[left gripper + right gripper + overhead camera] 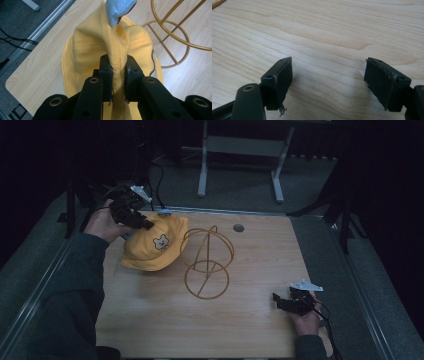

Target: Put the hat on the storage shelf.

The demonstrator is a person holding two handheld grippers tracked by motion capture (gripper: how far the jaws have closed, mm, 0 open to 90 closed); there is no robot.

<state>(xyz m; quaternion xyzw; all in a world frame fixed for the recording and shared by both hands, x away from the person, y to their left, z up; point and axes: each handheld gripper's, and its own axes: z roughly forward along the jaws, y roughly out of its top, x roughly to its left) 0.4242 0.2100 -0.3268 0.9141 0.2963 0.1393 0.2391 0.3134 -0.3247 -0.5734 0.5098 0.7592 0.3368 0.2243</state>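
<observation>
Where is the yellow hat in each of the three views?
High view: yellow hat left of centre, beside the gold wire stand.
Left gripper view: centre, pinched by the left gripper.
Right gripper view: not there.
Shared landmark: the wooden table.

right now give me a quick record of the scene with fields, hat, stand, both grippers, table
hat: yellow cloth bucket hat with a small bear patch, partly lifted at the table's far left
stand: gold wire hat stand, upright on its ring base, right beside the hat, nothing on it
left gripper: left gripper shut on a pinched fold of the hat
right gripper: right gripper open, holding nothing, low over bare wood at the near right
table: light wooden table
</observation>
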